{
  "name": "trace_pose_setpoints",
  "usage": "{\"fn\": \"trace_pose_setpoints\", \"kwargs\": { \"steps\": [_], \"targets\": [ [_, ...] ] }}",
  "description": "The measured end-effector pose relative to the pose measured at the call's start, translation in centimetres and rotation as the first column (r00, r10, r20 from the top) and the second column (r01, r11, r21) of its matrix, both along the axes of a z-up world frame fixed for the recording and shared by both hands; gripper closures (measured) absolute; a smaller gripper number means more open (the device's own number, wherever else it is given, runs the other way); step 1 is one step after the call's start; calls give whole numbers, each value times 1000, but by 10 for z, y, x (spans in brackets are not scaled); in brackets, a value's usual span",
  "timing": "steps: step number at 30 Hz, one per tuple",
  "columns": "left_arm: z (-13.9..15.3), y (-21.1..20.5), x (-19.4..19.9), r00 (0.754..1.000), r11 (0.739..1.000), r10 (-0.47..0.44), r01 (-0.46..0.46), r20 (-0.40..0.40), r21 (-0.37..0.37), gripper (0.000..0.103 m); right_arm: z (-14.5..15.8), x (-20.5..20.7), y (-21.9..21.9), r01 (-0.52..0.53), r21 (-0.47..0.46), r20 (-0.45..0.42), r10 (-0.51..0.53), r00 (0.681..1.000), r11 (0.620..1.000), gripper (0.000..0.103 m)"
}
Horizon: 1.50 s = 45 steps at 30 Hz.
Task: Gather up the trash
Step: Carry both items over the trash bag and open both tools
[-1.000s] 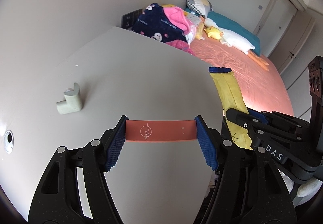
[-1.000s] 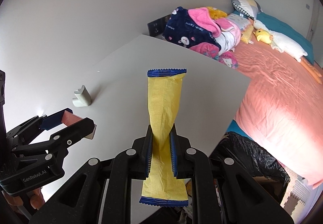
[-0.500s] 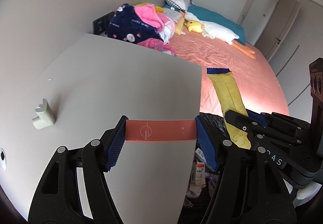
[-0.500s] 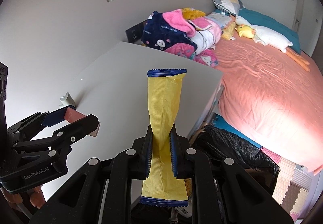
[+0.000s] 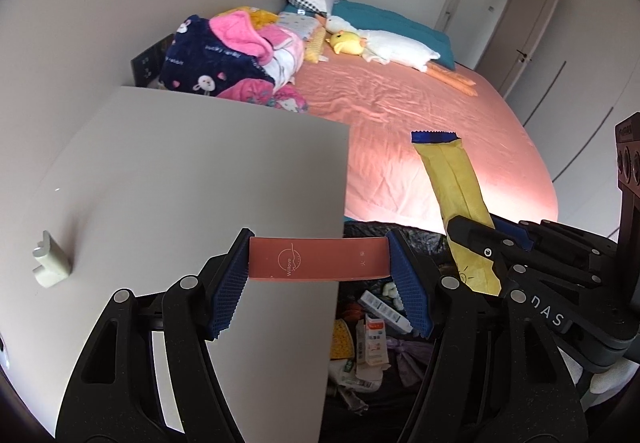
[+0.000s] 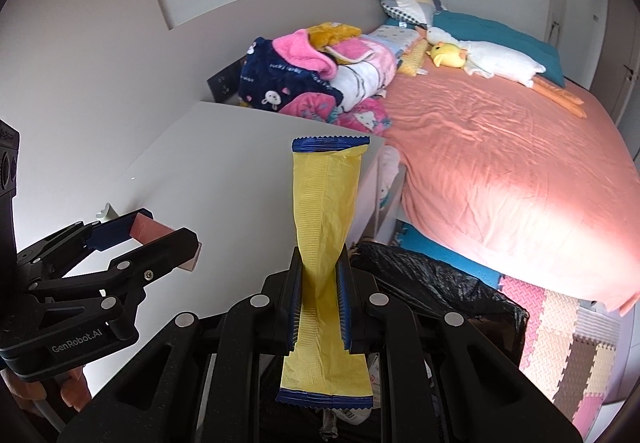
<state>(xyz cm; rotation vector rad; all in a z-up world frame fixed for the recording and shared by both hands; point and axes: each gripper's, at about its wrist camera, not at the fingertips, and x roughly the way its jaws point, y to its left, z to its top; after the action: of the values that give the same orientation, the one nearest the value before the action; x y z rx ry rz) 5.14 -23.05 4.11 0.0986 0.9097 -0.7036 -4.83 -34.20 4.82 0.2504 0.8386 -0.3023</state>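
i am carrying two pieces of trash off the white table [image 5: 172, 171] toward the black trash bag [image 6: 436, 283] that is sitting on the floor between the table and the bed [image 6: 500, 147]. my left gripper [image 5: 320, 275] is clamped on the pink card [image 5: 318, 257], pads pressing its two short ends, so its long axis is running crosswise between the jaws and its printed face is turned toward the camera. my right gripper [image 6: 319, 307] is pinched together on the yellow wrapper [image 6: 324, 211] near its lower third; the wrapper is standing lengthwise along the fingers, one blue crimped end pointing away from me toward the bed, the other hanging back under the jaws. the card is hovering right at the table's edge, with the bag's open mouth and older litter just beyond it. next, i judge, both grippers need to be positioned over that mouth before letting go, since the light wrapper could flutter wide
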Motion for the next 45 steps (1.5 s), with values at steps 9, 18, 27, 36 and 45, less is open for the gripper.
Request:
{"fn": "trace_pose_setpoints", "kwargs": {
  "steps": [9,18,27,36,45],
  "targets": [
    [-1,-32,-9,996,996,-87,87,1,1,38,2,-24,-27,85,-1,5,-85,996,996,86],
    [0,-60,-15,987,987,-158,158,2,7,38,1,-44,-50,155,5,5,-155,988,988,86],
    [2,-88,-24,973,973,-229,229,3,17,38,1,-62,-71,224,13,12,-224,975,975,86],
    [3,-117,-31,951,951,-309,308,2,26,38,0,-78,-89,291,17,10,-291,957,957,86],
    [2,-132,-39,931,931,-364,364,-1,29,38,-5,-88,-100,343,22,-1,-343,939,939,86]
  ]
}}
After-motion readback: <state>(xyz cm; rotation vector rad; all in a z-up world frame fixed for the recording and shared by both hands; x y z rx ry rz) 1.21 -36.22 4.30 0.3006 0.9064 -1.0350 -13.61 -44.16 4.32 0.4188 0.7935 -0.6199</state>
